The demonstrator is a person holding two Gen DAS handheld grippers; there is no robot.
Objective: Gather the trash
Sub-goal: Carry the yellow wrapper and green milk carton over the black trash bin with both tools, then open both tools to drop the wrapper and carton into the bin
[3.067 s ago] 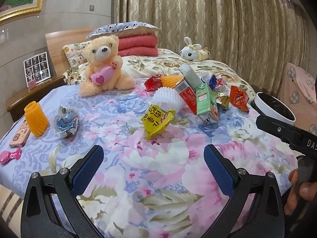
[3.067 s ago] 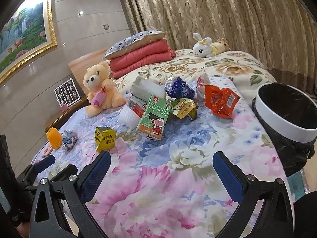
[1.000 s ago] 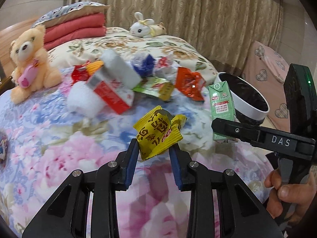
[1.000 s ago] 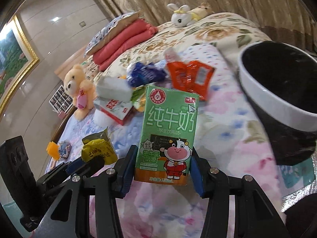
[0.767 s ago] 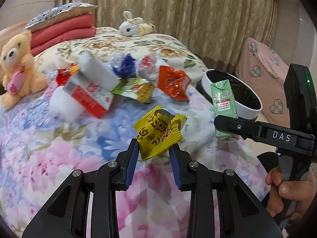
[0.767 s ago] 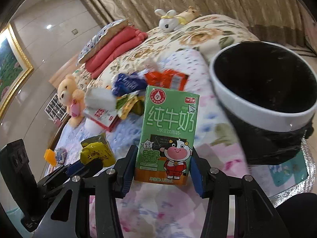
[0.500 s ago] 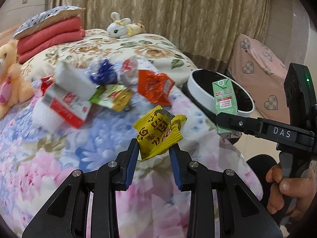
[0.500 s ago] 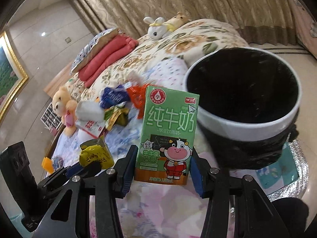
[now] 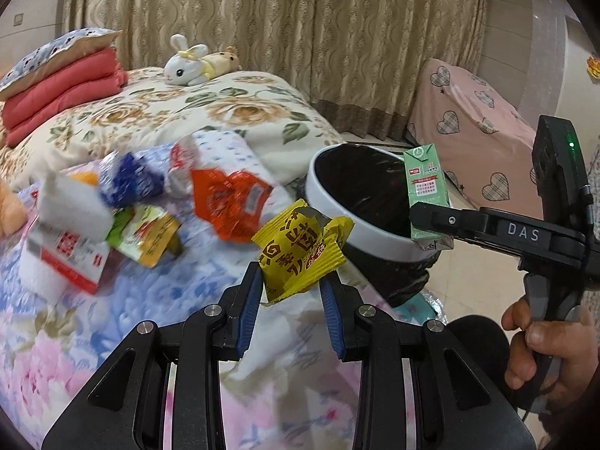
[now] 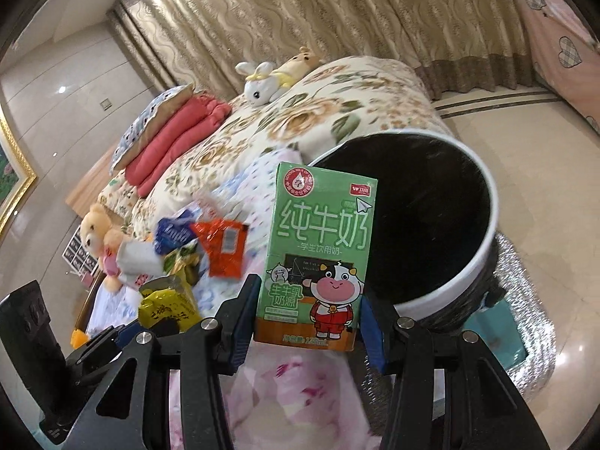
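The left gripper (image 9: 290, 292) is clamped on a crumpled yellow snack wrapper (image 9: 298, 249), held over the bed's edge just short of the round white-rimmed bin with a black liner (image 9: 371, 234). The right gripper (image 10: 305, 318) is clamped on an upright green milk carton with a cartoon cow (image 10: 318, 258), in front of the bin's open mouth. More wrappers, among them an orange foil packet (image 9: 225, 200), lie on the flowered bedspread (image 9: 112, 300). A white plush rabbit (image 9: 187, 65) rests before beige patterned curtains (image 9: 300, 18).
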